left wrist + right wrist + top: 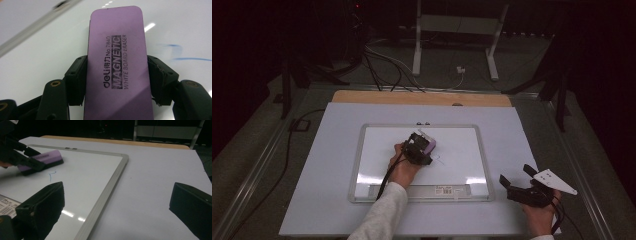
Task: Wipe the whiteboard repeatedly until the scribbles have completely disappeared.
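So around the left gripper (422, 145) there's not much clutter: a thin blue pen squiggle (182, 56) sits just to the right of its jaws on the board, with nothing between the two. A barcode sticker (444, 190) is on the board's near edge, closer to the person than the gripper.

The left gripper's 2 black jaws are partway closed and clamped on the long sides of a flat purple rectangular magnetic whiteboard eraser (116, 67), which lies face down on the board, just ahead of the hand.

Off to the right, the right gripper (518, 180) has its jaws spread wide with nothing in them, hovering over the table past the board's right frame.

Underneath is a silver-framed white whiteboard (357, 165) on a pale sheet-covered table (327, 165). Beyond it the room's dark, with cables (382, 67) on the floor.
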A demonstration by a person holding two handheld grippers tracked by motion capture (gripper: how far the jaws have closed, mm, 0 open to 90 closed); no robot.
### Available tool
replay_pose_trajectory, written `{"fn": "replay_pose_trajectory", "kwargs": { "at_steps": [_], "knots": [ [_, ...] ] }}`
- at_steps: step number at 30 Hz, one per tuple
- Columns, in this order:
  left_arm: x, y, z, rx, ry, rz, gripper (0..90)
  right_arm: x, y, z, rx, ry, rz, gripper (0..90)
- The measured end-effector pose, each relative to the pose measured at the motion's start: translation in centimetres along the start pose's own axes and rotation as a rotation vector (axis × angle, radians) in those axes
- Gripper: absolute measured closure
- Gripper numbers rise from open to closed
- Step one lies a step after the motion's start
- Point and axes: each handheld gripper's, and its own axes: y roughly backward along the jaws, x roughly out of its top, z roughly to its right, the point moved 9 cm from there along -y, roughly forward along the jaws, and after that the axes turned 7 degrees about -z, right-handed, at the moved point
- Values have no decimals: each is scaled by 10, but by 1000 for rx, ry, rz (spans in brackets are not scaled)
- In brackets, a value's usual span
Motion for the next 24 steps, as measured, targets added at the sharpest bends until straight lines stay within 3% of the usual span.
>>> {"fn": "replay_pose_trajectory", "kwargs": {
  "at_steps": [2, 4, 6, 10, 14, 15, 17, 19, 22, 24],
  "knots": [
    [-1, -2, -12, 24, 42, -9, 403, 0, 0, 0, -1, -2, -1, 0],
    [-1, -4, -18, 10, 90, -11, 404, 0, 0, 0, 0, 0, 0, 0],
    [0, -4, -16, 21, 77, -16, 404, 0, -1, 0, 0, 4, -2, 0],
    [4, -2, 3, -32, 25, -7, 405, 0, -2, -2, 3, 7, -7, 0],
    [6, 5, 37, -116, -100, 15, 407, -1, -2, -3, 3, 8, -8, 0],
    [6, 6, 41, -110, -123, 16, 407, -1, -2, -2, 2, 6, -8, 0],
    [7, 5, 40, -97, -120, 8, 406, -1, -2, -2, 0, 7, -7, 0],
    [10, 2, 30, -25, -105, -3, 406, 0, -1, -1, -1, 9, -5, 0],
    [12, -3, 8, 57, -58, -23, 406, 0, 1, 0, -2, 4, -1, 0],
    [11, -7, -7, 76, 6, -34, 406, 0, 1, 1, -4, 0, 1, 0]
  ]
}}
